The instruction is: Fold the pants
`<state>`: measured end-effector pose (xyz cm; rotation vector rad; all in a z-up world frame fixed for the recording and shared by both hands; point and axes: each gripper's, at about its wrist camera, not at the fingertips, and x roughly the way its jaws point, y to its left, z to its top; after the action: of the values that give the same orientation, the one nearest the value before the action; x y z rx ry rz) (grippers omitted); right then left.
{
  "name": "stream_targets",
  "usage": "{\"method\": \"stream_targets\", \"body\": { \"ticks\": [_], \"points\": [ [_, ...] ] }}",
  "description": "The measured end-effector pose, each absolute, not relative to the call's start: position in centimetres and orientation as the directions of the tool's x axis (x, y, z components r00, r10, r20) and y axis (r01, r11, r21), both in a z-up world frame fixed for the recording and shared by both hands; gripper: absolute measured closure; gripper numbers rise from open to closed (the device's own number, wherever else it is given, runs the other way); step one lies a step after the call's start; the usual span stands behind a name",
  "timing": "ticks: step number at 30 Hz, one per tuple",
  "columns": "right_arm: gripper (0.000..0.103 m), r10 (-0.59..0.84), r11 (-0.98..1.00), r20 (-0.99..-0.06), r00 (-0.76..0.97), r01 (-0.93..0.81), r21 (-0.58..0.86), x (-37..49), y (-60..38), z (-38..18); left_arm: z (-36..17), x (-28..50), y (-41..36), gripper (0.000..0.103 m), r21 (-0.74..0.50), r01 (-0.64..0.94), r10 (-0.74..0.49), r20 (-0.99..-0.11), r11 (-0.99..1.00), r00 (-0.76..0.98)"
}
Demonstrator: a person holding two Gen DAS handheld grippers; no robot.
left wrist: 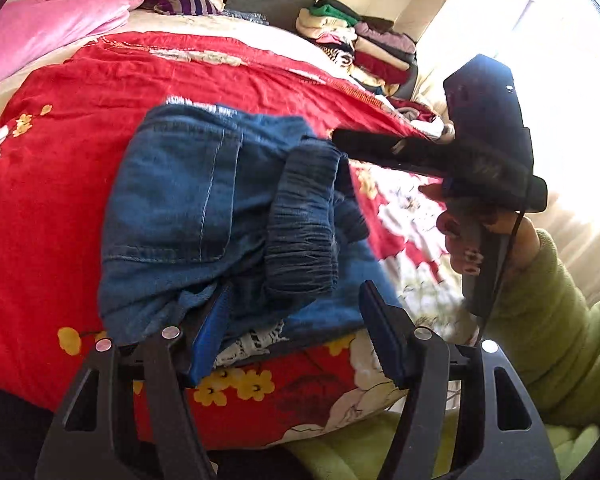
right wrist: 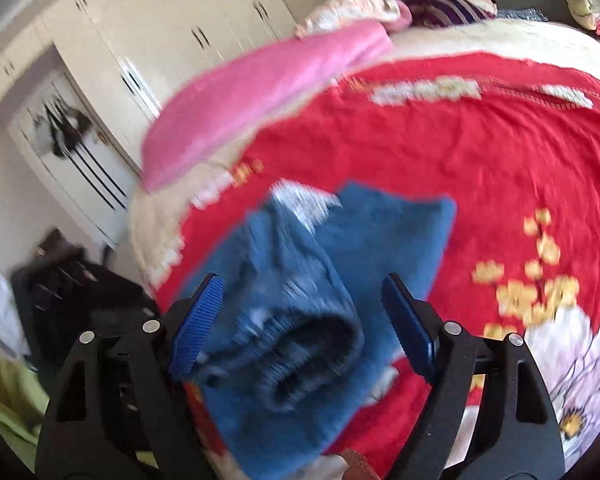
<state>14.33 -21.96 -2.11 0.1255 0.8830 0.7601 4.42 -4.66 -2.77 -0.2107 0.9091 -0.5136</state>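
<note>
Daylight, strong. Source: blown-out white window area at upper right of left wrist view; glare washes out detail there. Red floral bedspread evenly lit, shadows soft. Right wrist view heavily motion-blurred, folded blue denim pants smeared. Fisheye curvature, dark vignette at corners, both views.

I find no legible text in either view. No label, brand, number or sign can be read.
</note>
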Motion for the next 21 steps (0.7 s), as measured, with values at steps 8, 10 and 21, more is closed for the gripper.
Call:
{"method": "stream_targets", "body": {
  "ticks": [8, 10, 21],
  "points": [
    [0.043, 0.563, 0.787, -0.718, 0.411, -0.531, 0.313, 13.7, -22.2, -3.3, 0.1, 2.3, -1.8, 0.041, -0.369, 0.352, -0.51, -0.632, 0.86, 0.584],
    [0.042, 0.586, 0.772, -0.684, 0.435, -0.555, 0.309, 13.1, -22.7, -1.7, 1.0, 2.2, -0.2, 0.041, -0.325, 0.3, -0.442, -0.624, 0.897, 0.645],
    [0.047, 0.545, 0.735, -0.746, 0.383, -0.647, 0.204, 18.2, -17.1, -0.2, -1.8, 4.0, -2.7, 0.097, -0.195, 0.288, -0.335, -0.726, 0.938, 0.6]
  ]
}}
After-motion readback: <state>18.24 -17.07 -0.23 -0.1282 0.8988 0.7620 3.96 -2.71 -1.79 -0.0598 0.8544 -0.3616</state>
